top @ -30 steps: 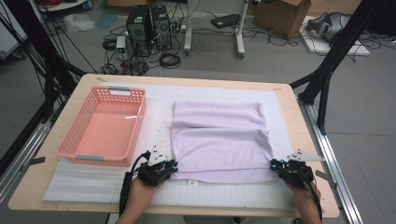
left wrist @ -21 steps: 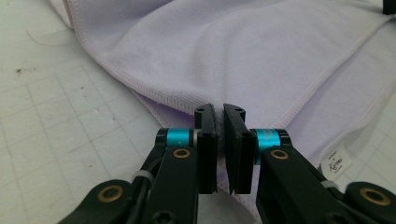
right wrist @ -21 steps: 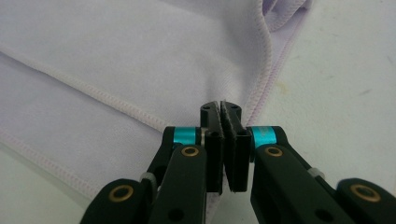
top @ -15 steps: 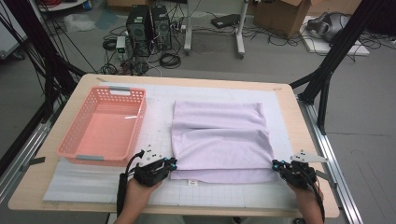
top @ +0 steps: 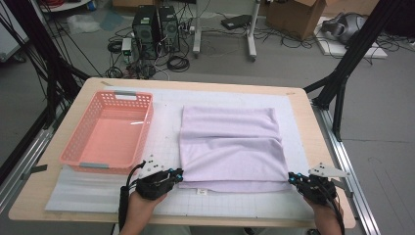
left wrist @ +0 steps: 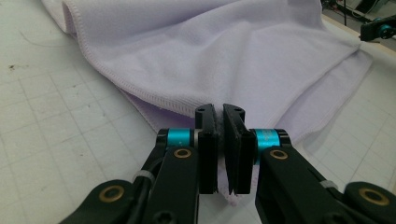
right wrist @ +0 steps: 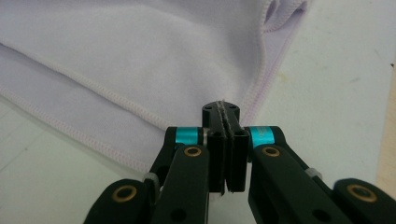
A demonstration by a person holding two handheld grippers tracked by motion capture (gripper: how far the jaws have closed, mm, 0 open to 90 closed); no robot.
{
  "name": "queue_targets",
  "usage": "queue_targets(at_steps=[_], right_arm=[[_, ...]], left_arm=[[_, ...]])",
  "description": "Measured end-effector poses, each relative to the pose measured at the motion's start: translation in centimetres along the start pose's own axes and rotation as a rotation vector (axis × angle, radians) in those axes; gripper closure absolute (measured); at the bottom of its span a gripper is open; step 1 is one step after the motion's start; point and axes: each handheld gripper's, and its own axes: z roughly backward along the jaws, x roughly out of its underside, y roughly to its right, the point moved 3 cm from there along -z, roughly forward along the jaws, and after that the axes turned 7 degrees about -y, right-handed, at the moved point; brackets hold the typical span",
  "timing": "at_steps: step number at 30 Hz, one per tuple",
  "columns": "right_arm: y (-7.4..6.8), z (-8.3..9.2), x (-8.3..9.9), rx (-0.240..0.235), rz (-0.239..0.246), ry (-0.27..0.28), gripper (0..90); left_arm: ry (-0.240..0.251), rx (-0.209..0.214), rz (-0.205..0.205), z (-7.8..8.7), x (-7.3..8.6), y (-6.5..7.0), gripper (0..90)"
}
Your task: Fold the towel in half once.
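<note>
Two tools pinch the near corners of a lilac towel (top: 230,147) that lies folded on the white gridded mat (top: 161,117) covering the counter (top: 298,105). The left tool (top: 179,174) has its jaws pressed together on the towel's near left corner; in the left gripper view (left wrist: 223,140) a little fringe of lilac cloth shows between the black pads and below them. The right tool (top: 291,177) grips the near right corner, and in the right gripper view (right wrist: 225,140) its jaws are clamped tight with a thin line of fabric edge between them.

The towel is soft, fine-napped microfibre with a stitched hem running along each edge. It lies in at least two layers: the upper layer stops short of the near edge, so a strip of the lower layer shows along the front. A shallow crease crosses it from side to side, and a small white tag (top: 199,191) peeks out under its near edge.

A salmon-pink plastic basket (top: 78,144) stands to the towel's left, apart from it.
</note>
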Motion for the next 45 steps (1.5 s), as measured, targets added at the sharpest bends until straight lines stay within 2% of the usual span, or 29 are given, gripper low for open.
queue_targets(at_steps=[4, 8, 10, 13, 15, 17, 19, 23, 27, 30, 32, 34, 36, 39, 42, 45], right_arm=[[0.2, 0.5, 0.8, 0.001, -0.027, 0.007, 89.0], [0.2, 0.1, 0.9, -0.001, -0.071, 0.023, 67.8], [0.1, -0.5, 0.7, -0.009, -0.083, 0.019, 65.8], [-0.3, -1.7, 0.4, -0.005, -0.063, -0.005, 67.8], [-0.4, -2.1, 0.3, -0.007, -0.06, -0.016, 80.2], [-0.4, -2.1, 0.2, -0.022, -0.054, -0.023, 84.8], [-0.6, -1.7, 0.3, -0.014, -0.034, -0.025, 85.4], [-0.8, -0.2, 0.5, -0.031, -0.024, -0.008, 85.4], [-0.6, 1.2, 0.6, -0.045, -0.057, 0.003, 85.4], [-0.7, 1.5, 1.1, -0.051, -0.072, -0.024, 85.3], [-0.9, 1.4, 1.5, -0.043, -0.063, -0.057, 85.0], [-0.9, 1.3, 1.7, -0.048, -0.066, -0.068, 79.6], [-0.8, 1.4, 1.7, -0.049, -0.078, -0.04, 73.6], [-0.4, 2.0, 1.4, -0.046, -0.083, 0.024, 69.3], [0.0, 2.2, 1.4, -0.03, -0.11, 0.074, 66.2], [0.5, 1.6, 1.6, -0.022, -0.142, 0.06, 60.8]], left_arm=[[-0.013, -0.001, 0.004, 0.0, 0.4, 0.2, 83.9], [-0.023, -0.009, 0.015, -0.4, 0.8, 0.0, 81.9], [-0.026, -0.016, 0.017, -0.6, 0.9, -0.1, 82.6], [-0.025, -0.016, 0.015, -0.7, 0.9, -0.2, 83.7], [-0.024, -0.014, 0.016, -0.7, 0.9, -0.2, 84.1], [-0.023, -0.011, 0.01, -0.6, 0.9, -0.2, 84.5], [-0.016, 0.0, 0.016, -0.3, 0.8, -0.1, 84.7], [0.004, 0.023, 0.015, 0.4, 0.6, 0.2, 84.8], [-0.002, 0.041, 0.021, 0.9, 0.9, 0.4, 84.7], [-0.02, 0.054, 0.022, 1.0, 1.3, 0.8, 84.7], [-0.048, 0.068, 0.013, 0.8, 1.5, 0.9, 84.4], [-0.063, 0.056, 0.009, 0.5, 1.7, 0.8, 80.5], [-0.05, 0.037, 0.028, 0.5, 1.5, 0.5, 63.0], [-0.015, 0.006, 0.02, 0.8, 1.2, 0.1, 56.2], [0.014, -0.029, 0.034, 0.8, 1.0, -0.4, 53.2], [0.017, -0.053, 0.071, 0.8, 0.9, -1.1, 51.5]])
